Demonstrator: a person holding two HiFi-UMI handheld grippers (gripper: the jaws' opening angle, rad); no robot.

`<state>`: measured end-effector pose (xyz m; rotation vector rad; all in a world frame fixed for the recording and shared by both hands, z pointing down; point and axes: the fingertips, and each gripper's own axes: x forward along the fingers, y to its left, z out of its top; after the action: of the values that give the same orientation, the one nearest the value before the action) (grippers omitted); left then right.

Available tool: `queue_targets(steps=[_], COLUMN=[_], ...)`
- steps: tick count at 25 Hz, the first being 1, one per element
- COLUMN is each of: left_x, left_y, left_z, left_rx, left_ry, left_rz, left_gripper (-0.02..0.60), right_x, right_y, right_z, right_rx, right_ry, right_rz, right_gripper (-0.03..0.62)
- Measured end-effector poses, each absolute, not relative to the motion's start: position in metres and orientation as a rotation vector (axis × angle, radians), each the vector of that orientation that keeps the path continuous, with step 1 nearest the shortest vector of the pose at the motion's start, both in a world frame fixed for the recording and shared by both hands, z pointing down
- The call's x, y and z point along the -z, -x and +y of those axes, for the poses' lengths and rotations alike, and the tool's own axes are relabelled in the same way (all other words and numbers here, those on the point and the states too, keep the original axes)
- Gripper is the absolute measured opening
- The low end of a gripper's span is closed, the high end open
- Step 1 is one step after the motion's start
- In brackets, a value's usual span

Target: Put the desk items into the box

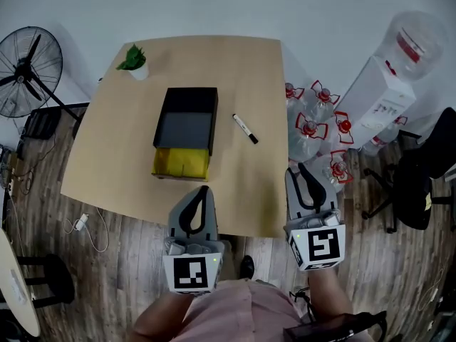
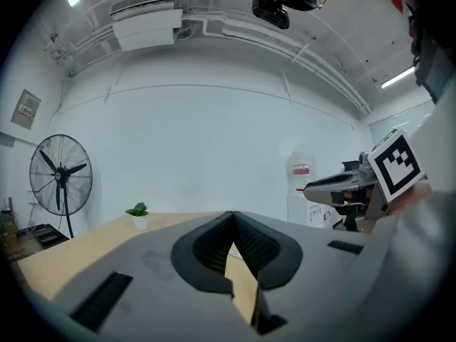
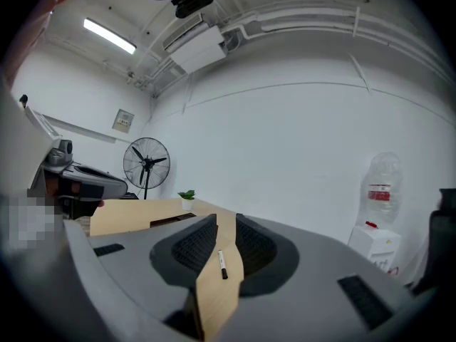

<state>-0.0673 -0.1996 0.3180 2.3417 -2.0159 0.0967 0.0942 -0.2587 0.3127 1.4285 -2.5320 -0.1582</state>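
Currently both hover at the near edge of the light wooden table (image 1: 235, 70). Left gripper (image 1: 205, 189) jaws tip-to-tip, empty. Right gripper (image 1: 302, 167) jaws slightly parted, empty. Black open box (image 1: 185, 123) mid-table, black-and-white marker pen (image 1: 245, 129) right of it. Room: pedestal fan (image 1: 25, 70) left, water bottles (image 1: 313, 130) right, plank floor (image 1: 128, 262).

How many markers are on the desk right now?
1. The marker lies on the table, just right of the black box. No other shows; the box's walls could hide a little.
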Motion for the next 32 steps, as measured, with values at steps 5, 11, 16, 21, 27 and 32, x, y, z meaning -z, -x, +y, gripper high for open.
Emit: queue_targets(steps=[5, 11, 16, 21, 27, 32], left_x=[-0.333, -0.357, -0.394, -0.421, -0.443, -0.463], left_y=[0.089, 0.109, 0.121, 0.127, 0.131, 0.134], left_z=[-0.252, -0.308, -0.334, -0.356, -0.375, -0.381], left_rx=[-0.138, -0.163, -0.203, -0.270, -0.366, -0.402], left_ry=[-2.354, -2.328, -2.294, -2.268, -2.278, -2.252], left_rz=[-1.995, -1.953, -1.898, -1.850, -1.799, -1.774], left_gripper=[0.011, 0.011, 0.011, 0.011, 0.011, 0.011], right_x=[-0.342, -0.385, -0.430, -0.469, -0.519, -0.551], right_y=[-0.068, -0.048, -0.033, -0.022, -0.018, -0.016], right_z=[-0.303, -0.353, -0.382, -0.409, -0.426, -0.433], right_rx=[0.103, 0.034, -0.028, -0.068, -0.185, -0.230], right_ry=[-1.384, -1.343, -1.318, -1.259, -1.185, -1.130], right_rz=[-2.485, -2.431, -2.382, -2.365, -2.303, -2.256], right_gripper=[0.089, 0.090, 0.092, 0.092, 0.092, 0.099])
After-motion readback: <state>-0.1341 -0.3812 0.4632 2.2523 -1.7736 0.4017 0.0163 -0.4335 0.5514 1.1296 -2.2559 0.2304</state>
